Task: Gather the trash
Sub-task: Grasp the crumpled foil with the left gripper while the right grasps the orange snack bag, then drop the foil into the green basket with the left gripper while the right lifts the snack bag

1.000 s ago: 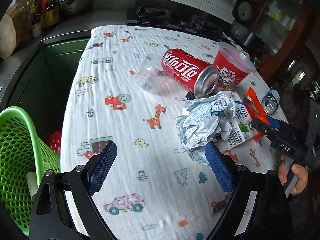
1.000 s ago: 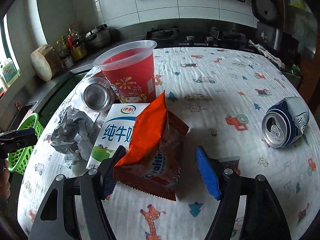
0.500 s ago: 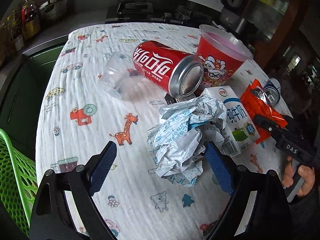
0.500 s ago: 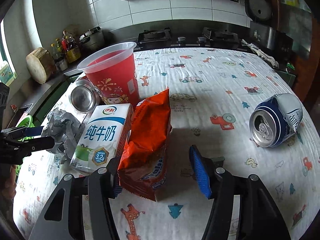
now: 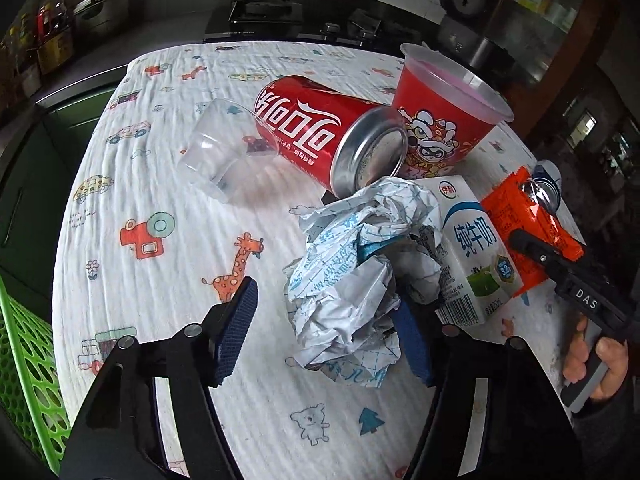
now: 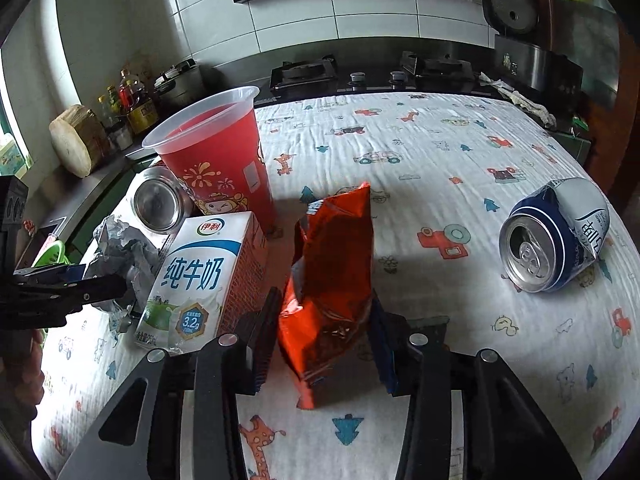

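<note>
Orange snack packet [image 6: 332, 264]: upright between the right claw's [image 6: 325, 300] pads, whose jaws have just been closing and now pinch its lower half, probably so it lifts without flopping.
Crumpled paper [image 5: 344, 280]: between the left claw's [image 5: 324, 308] pads. The jaws have just been closing and stand about half open. The right-hand pad touches the wad and the other is apart, so there is no hold yet.
Milk carton [image 6: 196, 276]: just left of the right claw, wedged between packet and paper.
Green basket [image 5: 20, 352]: left of the left claw, off the table; likely the drop point.
Coca-Cola can [image 5: 320, 136]: on its side beyond the paper.
Blue can [image 6: 560, 236]: on its side, right of and beyond the right claw.
</note>
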`<action>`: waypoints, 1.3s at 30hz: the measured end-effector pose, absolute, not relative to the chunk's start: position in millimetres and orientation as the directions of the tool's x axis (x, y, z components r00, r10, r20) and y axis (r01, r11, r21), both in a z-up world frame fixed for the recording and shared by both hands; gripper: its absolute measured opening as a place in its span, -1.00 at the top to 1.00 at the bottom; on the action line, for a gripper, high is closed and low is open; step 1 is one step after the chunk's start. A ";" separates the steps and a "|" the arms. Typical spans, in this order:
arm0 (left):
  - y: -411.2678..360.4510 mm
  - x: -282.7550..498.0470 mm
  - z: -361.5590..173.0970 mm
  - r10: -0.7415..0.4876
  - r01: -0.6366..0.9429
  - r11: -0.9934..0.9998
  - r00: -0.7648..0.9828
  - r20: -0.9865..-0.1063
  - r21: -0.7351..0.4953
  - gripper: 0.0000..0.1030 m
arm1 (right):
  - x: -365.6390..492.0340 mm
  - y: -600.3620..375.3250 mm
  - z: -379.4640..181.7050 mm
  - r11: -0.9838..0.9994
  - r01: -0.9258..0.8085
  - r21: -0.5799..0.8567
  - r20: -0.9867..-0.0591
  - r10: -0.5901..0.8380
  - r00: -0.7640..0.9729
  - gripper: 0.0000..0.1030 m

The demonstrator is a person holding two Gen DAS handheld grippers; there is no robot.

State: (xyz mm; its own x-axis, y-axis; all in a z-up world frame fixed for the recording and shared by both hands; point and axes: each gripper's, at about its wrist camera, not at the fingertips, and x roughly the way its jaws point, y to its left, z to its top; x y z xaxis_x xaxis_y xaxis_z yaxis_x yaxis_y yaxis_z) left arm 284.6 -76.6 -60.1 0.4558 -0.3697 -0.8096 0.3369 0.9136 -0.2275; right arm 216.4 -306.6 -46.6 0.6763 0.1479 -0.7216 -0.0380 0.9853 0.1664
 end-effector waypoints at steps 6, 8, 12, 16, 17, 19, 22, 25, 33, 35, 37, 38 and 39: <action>-76.0 278.5 -57.8 -0.385 0.349 0.907 0.462 -0.799 -0.235 0.22 | 204.4 -306.2 -38.3 0.984 -0.043 0.171 -0.707 0.154 0.690 0.32; -73.2 275.1 -54.9 -0.389 0.351 0.906 0.464 -0.795 -0.238 0.43 | 198.1 -304.5 -33.9 0.984 -0.050 0.173 -0.701 0.159 0.695 0.33; -62.4 266.3 -49.4 -0.400 0.352 0.903 0.475 -0.784 -0.248 0.57 | 184.5 -298.3 -24.6 0.983 -0.065 0.169 -0.688 0.165 0.707 0.37; -51.0 256.6 -43.6 -0.397 0.345 0.906 0.494 -0.774 -0.245 0.60 | 172.3 -289.8 -18.4 0.984 -0.074 0.165 -0.681 0.168 0.712 0.43; -48.3 254.1 -42.0 -0.398 0.345 0.906 0.497 -0.771 -0.245 0.60 | 170.7 -289.0 -17.8 0.985 -0.072 0.159 -0.682 0.163 0.713 0.44; -41.6 247.9 -38.0 -0.397 0.341 0.907 0.507 -0.765 -0.246 0.61 | 166.3 -286.9 -16.2 0.985 -0.070 0.157 -0.680 0.160 0.716 0.47; -28.9 236.6 -28.6 -0.393 0.335 0.911 0.531 -0.751 -0.240 0.61 | 161.7 -283.5 -14.7 0.988 -0.063 0.140 -0.685 0.143 0.714 0.49; -10.7 225.7 -17.3 -0.381 0.317 0.919 0.561 -0.735 -0.235 0.61 | 161.7 -283.8 -15.8 0.986 -0.062 0.154 -0.690 0.152 0.708 0.47; 55.5 199.7 8.9 -0.310 0.223 0.951 0.649 -0.694 -0.216 0.61 | 180.5 -274.0 -22.5 0.990 -0.049 0.135 -0.701 0.131 0.701 0.25; 76.1 196.4 11.5 -0.278 0.184 0.960 0.668 -0.690 -0.209 0.61 | 186.0 -272.3 -26.1 0.992 -0.036 0.122 -0.696 0.111 0.709 -0.33; 98.3 194.3 12.3 -0.246 0.144 0.969 0.681 -0.690 -0.203 0.61 | 190.5 -270.0 -28.4 0.994 -0.041 0.097 -0.690 0.097 0.717 -0.48; 109.6 193.0 12.5 -0.227 0.121 0.972 0.688 -0.689 -0.200 0.61 | 192.5 -270.7 -29.4 0.995 -0.044 0.092 -0.689 0.096 0.718 -0.48; 120.7 191.5 13.0 -0.206 0.096 0.976 0.693 -0.691 -0.195 0.61 | 194.6 -271.7 -30.1 0.994 -0.045 0.099 -0.689 0.101 0.718 -0.48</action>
